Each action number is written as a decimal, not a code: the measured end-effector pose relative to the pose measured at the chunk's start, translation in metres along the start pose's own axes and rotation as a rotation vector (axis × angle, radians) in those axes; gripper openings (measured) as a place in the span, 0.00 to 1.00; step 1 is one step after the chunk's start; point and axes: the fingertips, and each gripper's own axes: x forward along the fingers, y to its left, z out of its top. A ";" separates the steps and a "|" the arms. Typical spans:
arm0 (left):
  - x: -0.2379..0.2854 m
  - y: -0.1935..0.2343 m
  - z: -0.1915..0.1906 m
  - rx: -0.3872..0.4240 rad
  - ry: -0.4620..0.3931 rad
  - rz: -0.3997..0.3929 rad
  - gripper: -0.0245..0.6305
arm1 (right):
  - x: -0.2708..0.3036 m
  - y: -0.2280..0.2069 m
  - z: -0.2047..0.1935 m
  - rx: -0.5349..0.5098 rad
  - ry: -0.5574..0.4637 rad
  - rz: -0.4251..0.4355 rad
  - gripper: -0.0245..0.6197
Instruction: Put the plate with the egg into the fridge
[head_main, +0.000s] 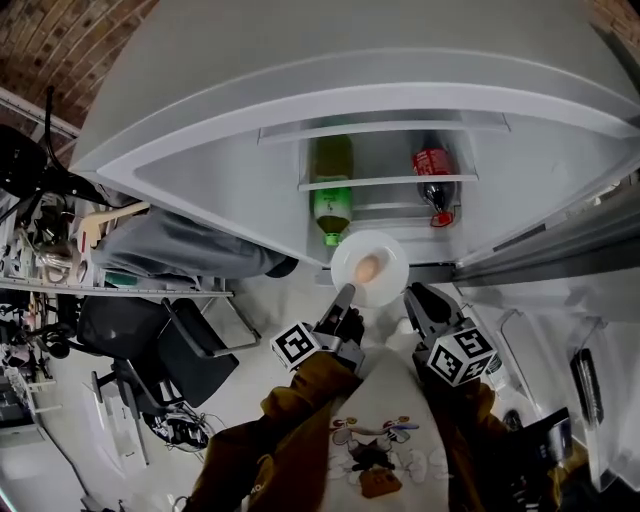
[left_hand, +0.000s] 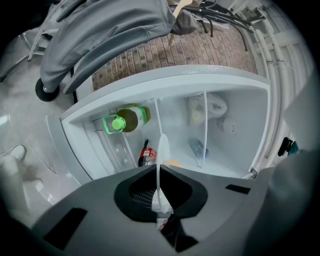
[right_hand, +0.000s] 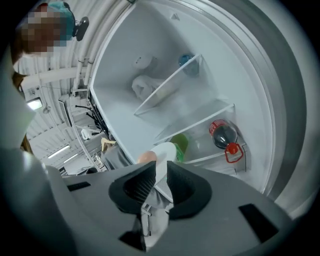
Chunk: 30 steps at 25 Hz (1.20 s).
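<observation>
A white plate carrying a brown egg hangs level in front of the open fridge, just outside its lower shelf. My left gripper is shut on the plate's near-left rim and my right gripper on its near-right rim. In the left gripper view the plate runs edge-on between the closed jaws, with the egg peeking past them. The right gripper view shows the plate pinched the same way, the egg on its left.
Inside the fridge a green bottle and a red-labelled dark soda bottle lie on shelves. The fridge door stands open at right. A grey jacket, a black chair and a cluttered rack are at left.
</observation>
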 end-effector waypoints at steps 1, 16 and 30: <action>-0.001 0.002 0.001 0.004 -0.001 0.005 0.06 | 0.002 -0.001 -0.001 0.011 0.000 -0.004 0.13; 0.006 0.026 0.021 0.039 -0.006 0.037 0.06 | 0.018 0.003 -0.029 0.132 0.051 -0.025 0.19; 0.040 0.038 0.017 0.087 0.014 0.096 0.06 | 0.028 -0.035 -0.025 0.151 -0.007 -0.160 0.18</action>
